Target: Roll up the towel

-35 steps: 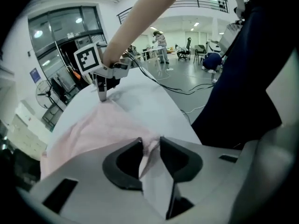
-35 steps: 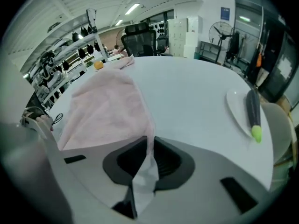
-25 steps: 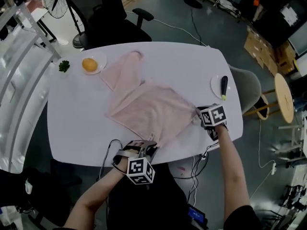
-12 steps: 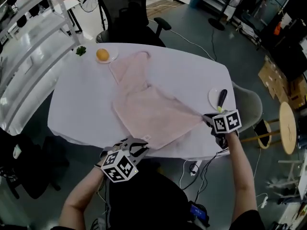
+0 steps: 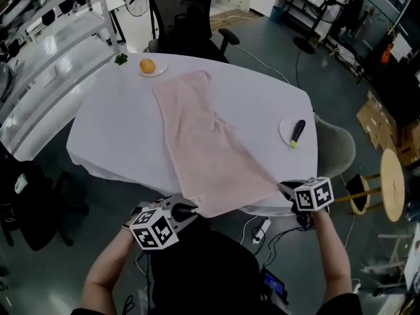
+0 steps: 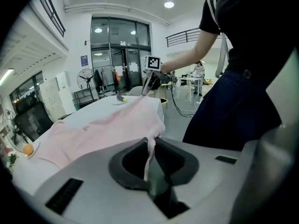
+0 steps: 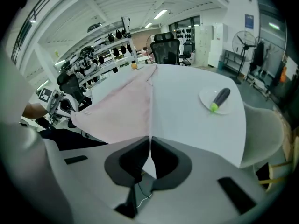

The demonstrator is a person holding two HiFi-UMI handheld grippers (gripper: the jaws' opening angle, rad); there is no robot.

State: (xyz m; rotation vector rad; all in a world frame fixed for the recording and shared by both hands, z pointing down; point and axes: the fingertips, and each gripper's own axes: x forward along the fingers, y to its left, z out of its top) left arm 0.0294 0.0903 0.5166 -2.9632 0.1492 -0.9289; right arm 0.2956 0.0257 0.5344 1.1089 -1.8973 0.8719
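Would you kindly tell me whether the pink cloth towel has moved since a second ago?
Yes. The pink cloth towel has been drawn toward the person and straightened: its near edge now hangs past the near rim of the white oval table.

Pink towel [image 5: 203, 143] unrolled, stretched lengthwise across table, near corners lifted.
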